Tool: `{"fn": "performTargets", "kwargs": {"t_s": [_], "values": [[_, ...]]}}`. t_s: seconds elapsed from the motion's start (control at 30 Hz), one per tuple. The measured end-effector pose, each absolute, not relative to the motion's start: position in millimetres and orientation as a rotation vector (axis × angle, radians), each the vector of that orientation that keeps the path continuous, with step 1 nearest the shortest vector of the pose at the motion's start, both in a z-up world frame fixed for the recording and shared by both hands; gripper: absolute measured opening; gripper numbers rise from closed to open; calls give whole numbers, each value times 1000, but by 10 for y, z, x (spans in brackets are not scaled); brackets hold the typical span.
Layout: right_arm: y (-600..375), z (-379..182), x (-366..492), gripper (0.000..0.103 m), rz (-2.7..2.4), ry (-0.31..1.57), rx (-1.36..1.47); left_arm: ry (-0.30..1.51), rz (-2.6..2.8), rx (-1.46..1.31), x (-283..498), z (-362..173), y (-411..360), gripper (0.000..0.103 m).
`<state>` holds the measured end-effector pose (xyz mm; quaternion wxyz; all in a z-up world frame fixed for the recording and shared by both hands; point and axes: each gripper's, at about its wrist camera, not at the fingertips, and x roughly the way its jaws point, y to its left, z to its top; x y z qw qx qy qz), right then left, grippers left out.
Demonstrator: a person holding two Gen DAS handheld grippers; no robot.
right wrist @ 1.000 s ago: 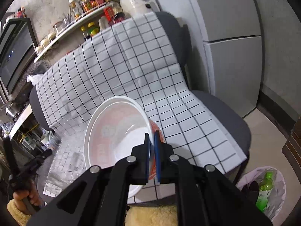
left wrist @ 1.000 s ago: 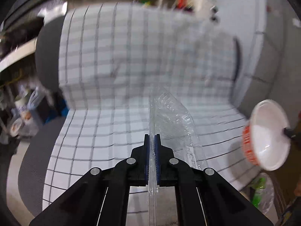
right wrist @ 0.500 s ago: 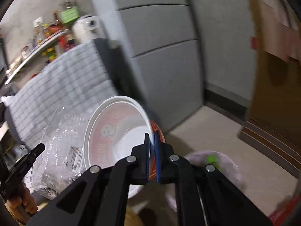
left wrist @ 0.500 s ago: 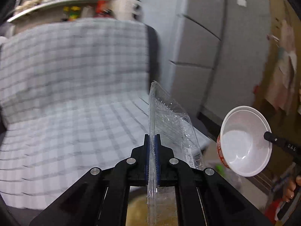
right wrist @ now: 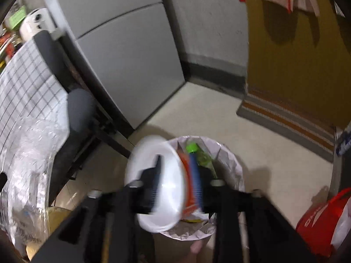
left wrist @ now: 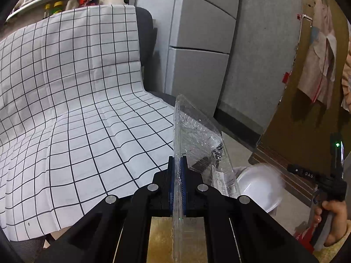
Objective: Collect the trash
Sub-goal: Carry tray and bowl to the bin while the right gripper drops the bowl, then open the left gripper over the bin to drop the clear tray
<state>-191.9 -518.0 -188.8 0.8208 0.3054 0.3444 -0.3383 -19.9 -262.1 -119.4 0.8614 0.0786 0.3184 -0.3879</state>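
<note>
My left gripper (left wrist: 178, 164) is shut on the rim of a clear plastic container (left wrist: 197, 140), held upright above the chair's front edge. In the right wrist view my right gripper (right wrist: 175, 175) has its jaws spread, and the white instant-noodle bowl (right wrist: 158, 182) with an orange outside sits blurred between them, over a lined trash bin (right wrist: 230, 164). A green bottle (right wrist: 197, 153) lies in the bin. The bowl (left wrist: 258, 184) also shows in the left wrist view, low on the right. The clear container (right wrist: 26, 153) shows at the left of the right wrist view.
A chair draped in a white checked cloth (left wrist: 76, 98) fills the left. A grey fridge (left wrist: 201, 50) stands behind it. A striped mat (right wrist: 291, 114) lies on the floor by a brown door. A red bag (right wrist: 322, 221) sits right of the bin.
Both grippers swung right, away from the chair. The right gripper dropped over the trash bin and its jaws opened around the bowl. The left still grips the clear container.
</note>
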Motion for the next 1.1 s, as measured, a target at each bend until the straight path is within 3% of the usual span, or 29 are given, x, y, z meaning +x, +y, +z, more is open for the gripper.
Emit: {"fn": "performTargets", "kwargs": {"t_s": [0.4,0.93,0.97,1.03,1.07,1.1], "values": [[-5006,-1359,-2074,35,-687,595,532,688,-939,209,-466,-1295,-2796,5],[-5182,-1050,-2455,36,-761,478,494,764,-1245,363,-979,-1663,-4026,7],[-5221,-1067,-2478,36,-767,480,502,764,-1252,368,-983,-1676,-4134,9],[-5254,-1093,-2504,38,-772,484,513,774,-1241,375,-959,-1698,-4254,28],[-5265,-1104,-2516,39,-773,487,515,776,-1228,364,-930,-1714,-4310,51],[-5268,-1110,-2523,39,-773,491,513,776,-1225,346,-908,-1721,-4318,58]]}}
